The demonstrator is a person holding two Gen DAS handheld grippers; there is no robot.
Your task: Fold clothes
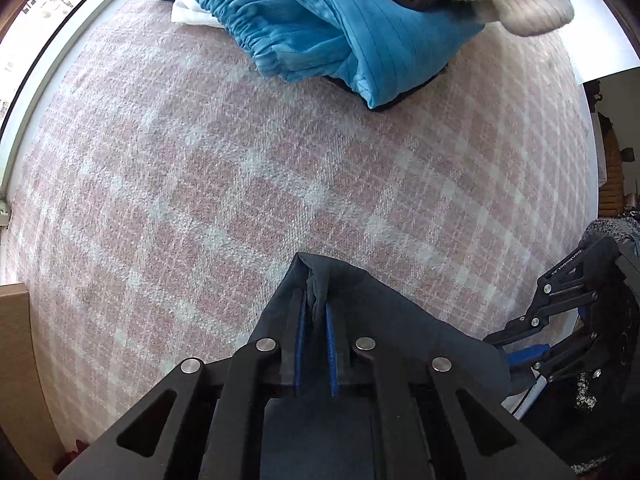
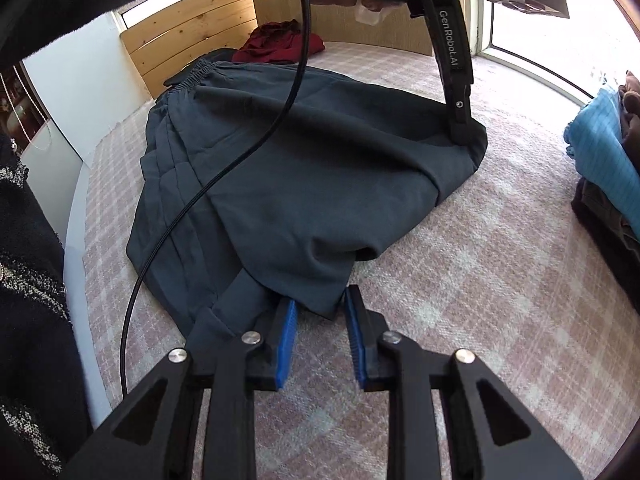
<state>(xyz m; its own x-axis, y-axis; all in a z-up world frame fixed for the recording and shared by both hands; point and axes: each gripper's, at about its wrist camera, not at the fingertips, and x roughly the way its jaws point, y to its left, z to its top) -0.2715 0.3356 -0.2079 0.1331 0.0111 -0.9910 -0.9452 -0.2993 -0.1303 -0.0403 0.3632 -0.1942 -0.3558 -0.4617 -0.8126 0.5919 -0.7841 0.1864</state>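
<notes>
garment: dark trousers flat on the pink checked bed, waistband far left, long axis running far left to near right
left tool: clamped on a far-right corner fold
right tool: jaws apart, near hem edge between pads, not gripped
look: matte, soft creases
stack: folded clothes at right
</notes>
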